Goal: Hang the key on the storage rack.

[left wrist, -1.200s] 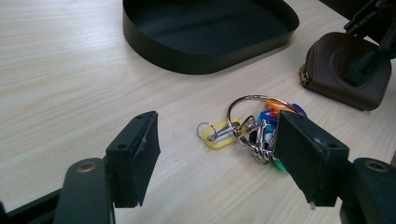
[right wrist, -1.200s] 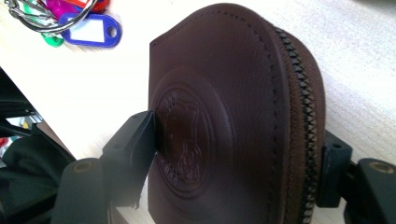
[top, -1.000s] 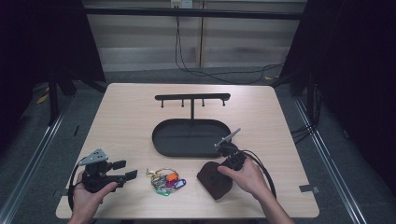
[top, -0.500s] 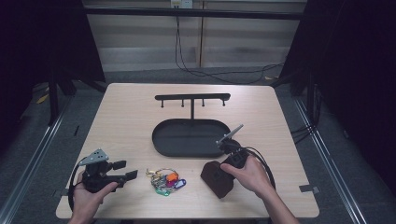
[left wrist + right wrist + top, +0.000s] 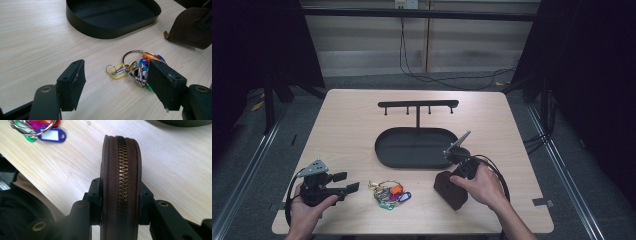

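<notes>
On the table, right gripper (image 5: 121,205) pinching brown pouch (image 5: 121,170), keys (image 5: 389,192) beside, black tray (image 5: 417,147) behind, left gripper (image 5: 117,82) spread.

Matt brown leather pouch (image 5: 121,182) – brassy metal zip; pale wood-grain table (image 5: 347,130).

Brown zipped pouch (image 5: 121,170), black tray (image 5: 417,148), multicoloured key tags (image 5: 391,193)

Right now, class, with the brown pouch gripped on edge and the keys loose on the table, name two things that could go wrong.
1. The right gripper pinches the brown zip pouch only at its lower end, so it might swing or slip free.
2. The left gripper stands open just short of the key bunch; closing there could nudge the loose keys rather than catch the ring.
</notes>
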`<state>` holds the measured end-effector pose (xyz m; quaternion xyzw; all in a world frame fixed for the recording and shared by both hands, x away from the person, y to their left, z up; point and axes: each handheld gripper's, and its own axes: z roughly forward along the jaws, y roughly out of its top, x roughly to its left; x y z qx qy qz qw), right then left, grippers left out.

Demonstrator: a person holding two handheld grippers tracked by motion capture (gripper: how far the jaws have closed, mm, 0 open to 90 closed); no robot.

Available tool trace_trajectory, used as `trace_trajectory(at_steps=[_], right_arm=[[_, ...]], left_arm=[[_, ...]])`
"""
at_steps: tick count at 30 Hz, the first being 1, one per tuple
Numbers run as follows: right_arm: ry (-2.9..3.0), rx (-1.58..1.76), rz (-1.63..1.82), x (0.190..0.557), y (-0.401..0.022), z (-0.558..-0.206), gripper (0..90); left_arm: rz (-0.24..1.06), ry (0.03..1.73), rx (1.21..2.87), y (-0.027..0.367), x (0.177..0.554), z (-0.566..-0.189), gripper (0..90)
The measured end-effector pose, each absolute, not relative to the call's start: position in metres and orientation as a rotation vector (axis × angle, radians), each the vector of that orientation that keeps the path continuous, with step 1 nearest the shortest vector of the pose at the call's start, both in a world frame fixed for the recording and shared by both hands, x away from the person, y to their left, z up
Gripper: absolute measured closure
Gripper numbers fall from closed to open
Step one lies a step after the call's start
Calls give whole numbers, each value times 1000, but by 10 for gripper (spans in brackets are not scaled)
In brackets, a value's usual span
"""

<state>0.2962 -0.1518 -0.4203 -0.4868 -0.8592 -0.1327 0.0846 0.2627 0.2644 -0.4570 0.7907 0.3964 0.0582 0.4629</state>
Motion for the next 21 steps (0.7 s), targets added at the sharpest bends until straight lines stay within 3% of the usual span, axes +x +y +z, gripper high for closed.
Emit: trace_trajectory(at_steps=[9, 21], right_arm=[[-2577, -1493, -354, 297, -154, -406, 652], [-2602, -1511, -331, 299, -154, -388, 652]], left_arm=[[135, 965, 1957, 264, 263, -457, 309], [141, 964, 1947, 263, 263, -456, 219]])
